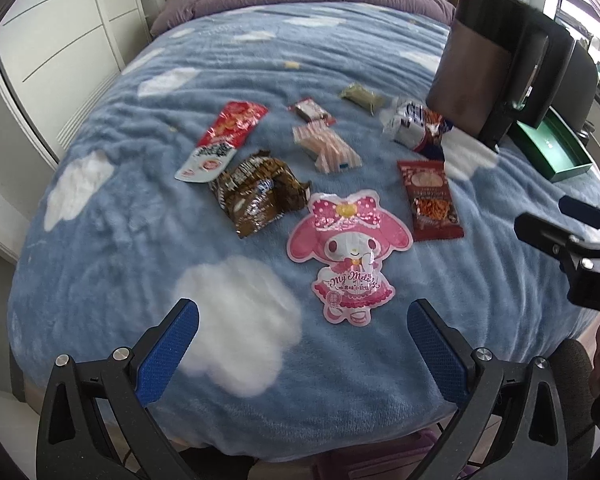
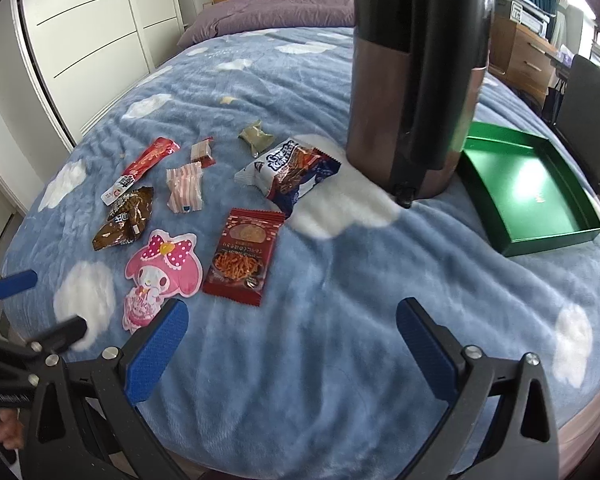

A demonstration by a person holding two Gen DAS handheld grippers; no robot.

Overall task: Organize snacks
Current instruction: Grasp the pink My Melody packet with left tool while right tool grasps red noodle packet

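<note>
While right wrist shows green tray [image 2: 580, 216] whole | left wrist clips it.

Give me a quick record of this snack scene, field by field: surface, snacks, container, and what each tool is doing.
surface: blue cloud blanket on a bed
snacks: eight packets, scattered and apart from the tray, including a pink My Melody pack, a red noodle pack and a brown bag
container: green tray, nothing in it
other: dark jug upright beside the tray
left tool: open, holding nothing, above the blanket
right tool: open, holding nothing
progress: no snack in the tray yet
</note>
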